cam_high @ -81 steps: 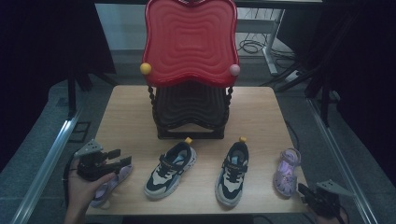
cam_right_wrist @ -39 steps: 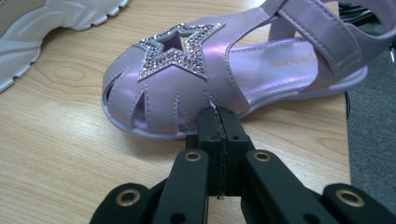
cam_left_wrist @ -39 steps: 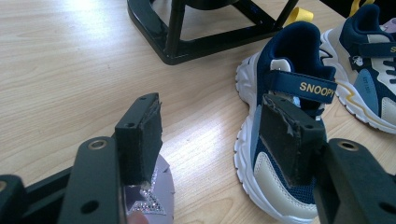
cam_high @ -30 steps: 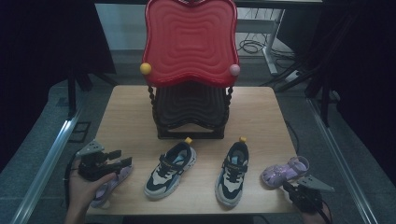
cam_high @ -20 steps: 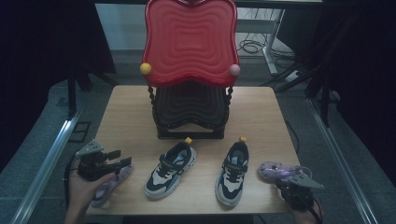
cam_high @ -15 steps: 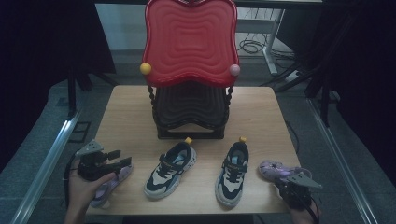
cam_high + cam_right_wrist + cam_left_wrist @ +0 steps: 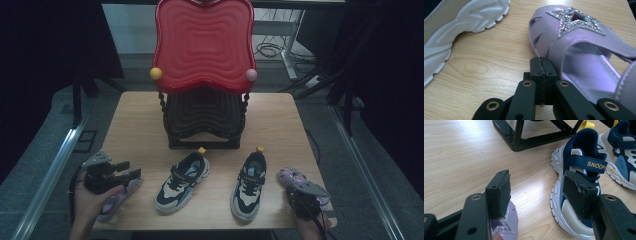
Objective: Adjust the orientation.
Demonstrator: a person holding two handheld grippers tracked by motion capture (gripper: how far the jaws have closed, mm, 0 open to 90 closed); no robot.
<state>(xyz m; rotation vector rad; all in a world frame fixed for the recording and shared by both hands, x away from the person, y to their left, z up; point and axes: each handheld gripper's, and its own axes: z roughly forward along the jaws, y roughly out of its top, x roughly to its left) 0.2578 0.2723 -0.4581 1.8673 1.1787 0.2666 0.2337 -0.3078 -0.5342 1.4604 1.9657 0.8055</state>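
Four small shoes are lying along the near edge of a wooden table (image 7: 280, 115), with a gripper working at each end of the row.

Two navy-and-white sneakers, the left sneaker (image 7: 182, 181) and the right sneaker (image 7: 248, 184), are sitting side by side in front of one black rack (image 7: 204, 120) with a red top, probably lined up as a pair for shelving. Two purple sandals are flanking them. The left gripper (image 7: 539, 192) is hovering with its jaws spread apart just above the left sandal (image 7: 505, 226), seemingly ready to take it. The right gripper (image 7: 541, 75) is resting with its jaws pressed together on nothing, touching the side of the right sandal (image 7: 579, 50), perhaps to nudge it into line.
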